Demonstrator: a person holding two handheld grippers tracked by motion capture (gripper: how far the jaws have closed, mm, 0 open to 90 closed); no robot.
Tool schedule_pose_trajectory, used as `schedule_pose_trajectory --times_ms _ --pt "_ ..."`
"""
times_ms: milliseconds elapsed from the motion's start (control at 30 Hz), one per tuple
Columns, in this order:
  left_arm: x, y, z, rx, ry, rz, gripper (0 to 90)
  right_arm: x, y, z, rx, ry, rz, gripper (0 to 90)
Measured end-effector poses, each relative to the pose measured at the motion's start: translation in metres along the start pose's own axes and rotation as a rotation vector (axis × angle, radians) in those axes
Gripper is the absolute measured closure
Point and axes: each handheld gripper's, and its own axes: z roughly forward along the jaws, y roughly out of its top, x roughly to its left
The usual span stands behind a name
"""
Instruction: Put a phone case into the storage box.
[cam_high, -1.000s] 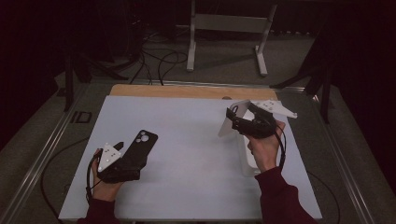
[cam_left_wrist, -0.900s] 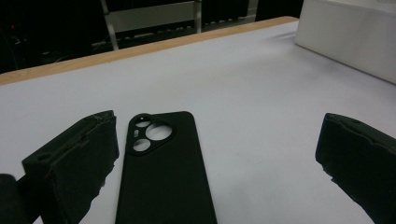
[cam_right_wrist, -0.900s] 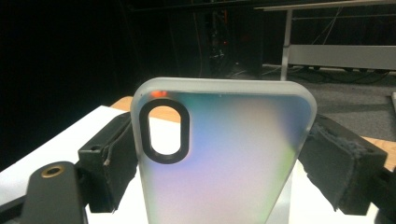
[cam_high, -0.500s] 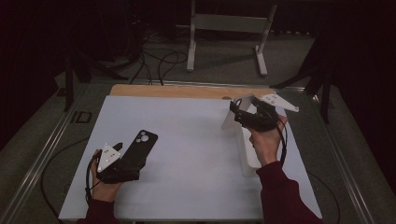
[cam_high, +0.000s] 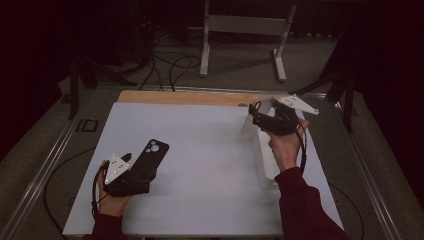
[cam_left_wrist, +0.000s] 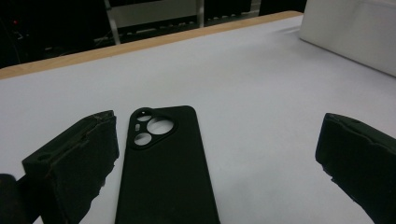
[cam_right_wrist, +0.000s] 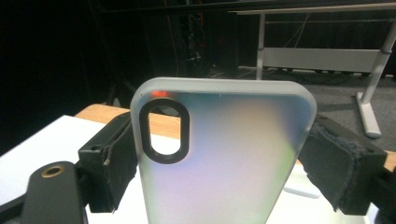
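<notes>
Right gripper (cam_right_wrist: 224, 158) clamping translucent phone case (cam_right_wrist: 224, 158), white box (cam_high: 265, 160) below

A white desk (cam_high: 200, 150) with a wooden far edge is seen from above. At the near left, the left tool (cam_high: 131, 176) is held low over a black case (cam_high: 150, 157) that lies flat on the desk. At the far right, the right tool (cam_high: 265, 117) is held raised, with a pale case (cam_high: 252, 117) gripped in it. A white box (cam_high: 265, 160) lies beneath the right hand (cam_high: 285, 147).
</notes>
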Motion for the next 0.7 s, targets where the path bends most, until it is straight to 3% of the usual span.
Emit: schedule_pose_trajectory --times_ms 433,700 --pt "-0.001 0.000 0.000 0.000 -0.003 -0.005 0.0 -0.005 0.004 0.013 0.013 -0.048 -0.008 17.0" --pt "-0.001 -0.001 0.001 0.001 -0.003 -0.005 0.0 -0.016 0.007 0.020 0.017 -0.091 0.008 17.0"
